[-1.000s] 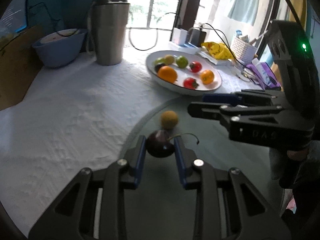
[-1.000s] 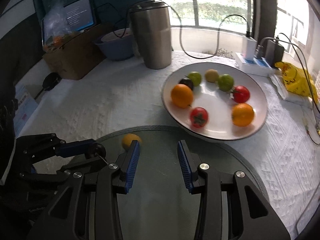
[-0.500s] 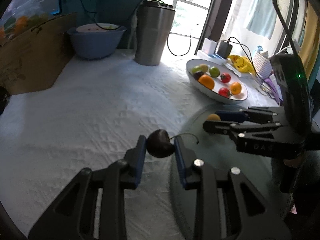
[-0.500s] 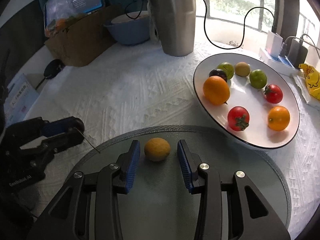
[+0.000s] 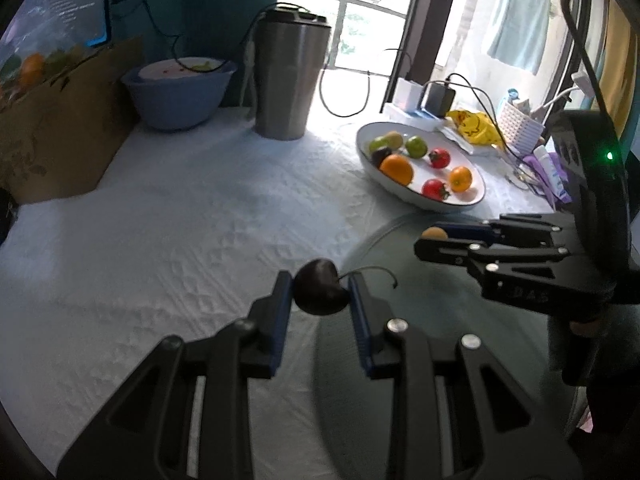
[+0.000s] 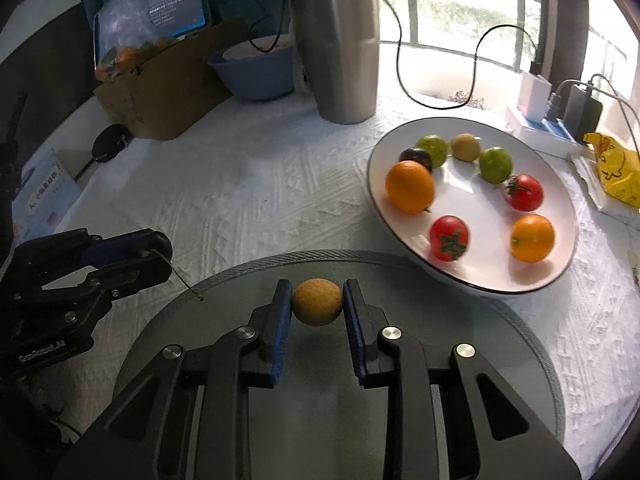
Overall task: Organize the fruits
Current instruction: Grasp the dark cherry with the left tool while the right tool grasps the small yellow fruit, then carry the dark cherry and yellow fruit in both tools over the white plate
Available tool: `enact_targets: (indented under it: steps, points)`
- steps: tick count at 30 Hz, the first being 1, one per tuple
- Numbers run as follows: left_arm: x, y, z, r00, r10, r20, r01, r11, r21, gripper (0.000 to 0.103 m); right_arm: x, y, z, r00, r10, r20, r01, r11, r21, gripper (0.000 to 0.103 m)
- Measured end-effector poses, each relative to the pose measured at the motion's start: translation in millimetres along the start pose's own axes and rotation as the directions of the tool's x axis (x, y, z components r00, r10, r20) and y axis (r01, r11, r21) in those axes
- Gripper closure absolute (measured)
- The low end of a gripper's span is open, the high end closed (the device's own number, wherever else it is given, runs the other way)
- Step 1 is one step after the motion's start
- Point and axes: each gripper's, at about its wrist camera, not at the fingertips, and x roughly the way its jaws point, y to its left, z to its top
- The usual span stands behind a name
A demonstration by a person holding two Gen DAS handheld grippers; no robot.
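Now the right claw (image 6: 317,303) has closed on the yellow fruit (image 6: 317,301); left claw (image 5: 320,294) apparently still grips the cherry (image 5: 319,287).

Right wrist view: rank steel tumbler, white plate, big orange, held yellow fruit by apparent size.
1. white plate
2. steel tumbler
3. big orange and yellow fruit: look alike; the fruit sits nearer the camera, so unranked.
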Motion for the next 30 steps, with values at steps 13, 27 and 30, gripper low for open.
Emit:
enact_targets:
  steps: [13, 27, 30]
  points:
    - [9.5, -45.2, 18.1, 1.000, -0.022, -0.002, 0.022, 0.998, 0.064, 0.073, -46.7, -51.9, -9.6, 0.996, -0.046, 0.076, 0.041, 0.997, 0.068, 0.075]
    - [36.6, -91.6, 52.7, 0.998, -0.064, -0.001, 0.064, 0.993, 0.103, 0.073, -58.9, -103.1, -4.3, 0.992, -0.047, 0.114, 0.035, 0.994, 0.104, 0.075]
    - [45.8, -102.6, 58.3, 0.996, -0.086, -0.008, 0.086, 0.990, 0.116, 0.073, -60.9, -114.2, -2.1, 0.991, -0.049, 0.125, 0.035, 0.993, 0.111, 0.075]
